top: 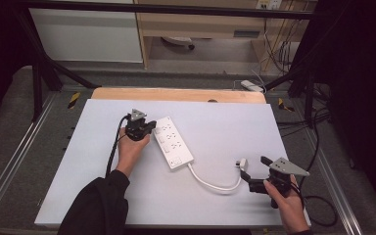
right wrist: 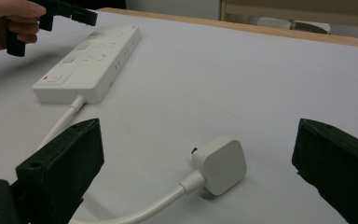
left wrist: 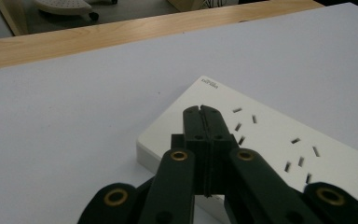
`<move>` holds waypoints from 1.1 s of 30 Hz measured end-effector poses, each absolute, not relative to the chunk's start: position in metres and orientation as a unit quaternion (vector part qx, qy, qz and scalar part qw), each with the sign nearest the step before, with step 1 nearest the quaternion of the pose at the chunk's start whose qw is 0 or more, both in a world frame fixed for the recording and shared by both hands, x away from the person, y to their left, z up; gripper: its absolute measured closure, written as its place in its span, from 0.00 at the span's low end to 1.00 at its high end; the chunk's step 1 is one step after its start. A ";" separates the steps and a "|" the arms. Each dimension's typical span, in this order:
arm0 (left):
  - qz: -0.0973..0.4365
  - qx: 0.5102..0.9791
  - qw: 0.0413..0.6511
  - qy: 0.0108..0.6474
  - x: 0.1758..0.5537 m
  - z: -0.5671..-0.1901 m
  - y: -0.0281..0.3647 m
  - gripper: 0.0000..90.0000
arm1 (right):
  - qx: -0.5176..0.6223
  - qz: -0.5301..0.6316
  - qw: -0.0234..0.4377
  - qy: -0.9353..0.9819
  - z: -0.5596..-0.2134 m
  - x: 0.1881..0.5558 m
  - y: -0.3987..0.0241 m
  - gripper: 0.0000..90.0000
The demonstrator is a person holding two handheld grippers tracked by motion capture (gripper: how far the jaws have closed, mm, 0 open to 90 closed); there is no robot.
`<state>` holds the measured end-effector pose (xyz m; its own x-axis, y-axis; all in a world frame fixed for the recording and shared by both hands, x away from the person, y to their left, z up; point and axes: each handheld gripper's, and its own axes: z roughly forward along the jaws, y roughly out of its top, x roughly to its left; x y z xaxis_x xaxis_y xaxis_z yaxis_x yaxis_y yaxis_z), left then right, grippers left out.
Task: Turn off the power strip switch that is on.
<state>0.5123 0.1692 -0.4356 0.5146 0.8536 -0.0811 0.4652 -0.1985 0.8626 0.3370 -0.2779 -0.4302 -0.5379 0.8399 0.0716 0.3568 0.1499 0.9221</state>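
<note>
One white power strip (top: pixel 173 142) lies flat on the white table (top: pixel 78 186), angled, with its cord end toward the person. One white cord (top: pixel 210 183) runs from that end in a curve to one white plug (top: pixel 242 162), which lies on the table just ahead of the right gripper (top: pixel 248 177).

Left gripper (top: pixel 149 128): jaws fully closed, pads pressed together with nothing between them, tips over the far left corner of the strip. Whether the tips touch the casing or hover just above it can't be told from any view.

Right gripper: jaws wide open, empty. In the right gripper view the plug (right wrist: pixel 219 163) sits between the two jaws but clear of both, back face up; its pins are mostly hidden, with just a dark bit at one edge.

Hidden or cut off:
- The left gripper view crops the strip (left wrist: pixel 261 140) at right and bottom, and the closed jaws cover part of its near edge.
- The right gripper view cuts the cord (right wrist: pixel 135 212) at the bottom edge.
- Both forearms run off the bottom of the high view.

Writing: small dark print at the strip's corner, too small to read. Switch with a red mark at the cord end.

Socket rows look like three; the exact slot count isn't clear.
</note>
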 end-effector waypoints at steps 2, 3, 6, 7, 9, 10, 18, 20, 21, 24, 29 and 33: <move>0.216 0.742 0.454 0.443 0.512 -0.434 0.170 1.00 | 0.416 0.502 0.240 0.719 -0.430 0.337 -0.278 0.03; 0.217 0.741 0.457 0.443 0.511 -0.433 0.170 1.00 | 0.416 0.502 0.240 0.719 -0.430 0.337 -0.278 0.03; 0.221 0.739 0.461 0.439 0.510 -0.430 0.170 0.98 | 0.416 0.502 0.240 0.719 -0.430 0.337 -0.278 0.03; 0.222 0.740 0.461 0.438 0.510 -0.430 0.170 0.95 | 0.416 0.502 0.240 0.719 -0.430 0.337 -0.278 0.03; 0.226 0.738 0.461 0.439 0.509 -0.428 0.170 0.89 | 0.416 0.502 0.241 0.719 -0.430 0.337 -0.278 0.03; 0.227 0.735 0.463 0.440 0.509 -0.427 0.170 0.86 | 0.416 0.502 0.240 0.719 -0.430 0.337 -0.277 0.03; 0.242 0.726 0.469 0.442 0.506 -0.420 0.173 0.67 | 0.416 0.501 0.241 0.719 -0.430 0.337 -0.277 0.03; 0.244 0.725 0.469 0.442 0.505 -0.419 0.174 0.65 | 0.416 0.501 0.241 0.719 -0.430 0.337 -0.277 0.03; 0.245 0.725 0.469 0.442 0.505 -0.418 0.174 0.64 | 0.416 0.501 0.241 0.719 -0.430 0.337 -0.277 0.03; 0.245 0.724 0.471 0.441 0.504 -0.417 0.173 0.61 | 0.416 0.501 0.241 0.720 -0.430 0.337 -0.277 0.03; 0.242 0.725 0.472 0.439 0.504 -0.415 0.172 0.58 | 0.416 0.501 0.241 0.719 -0.430 0.337 -0.277 0.03; 0.239 0.723 0.477 0.439 0.503 -0.414 0.172 0.54 | 0.416 0.501 0.241 0.719 -0.430 0.337 -0.277 0.03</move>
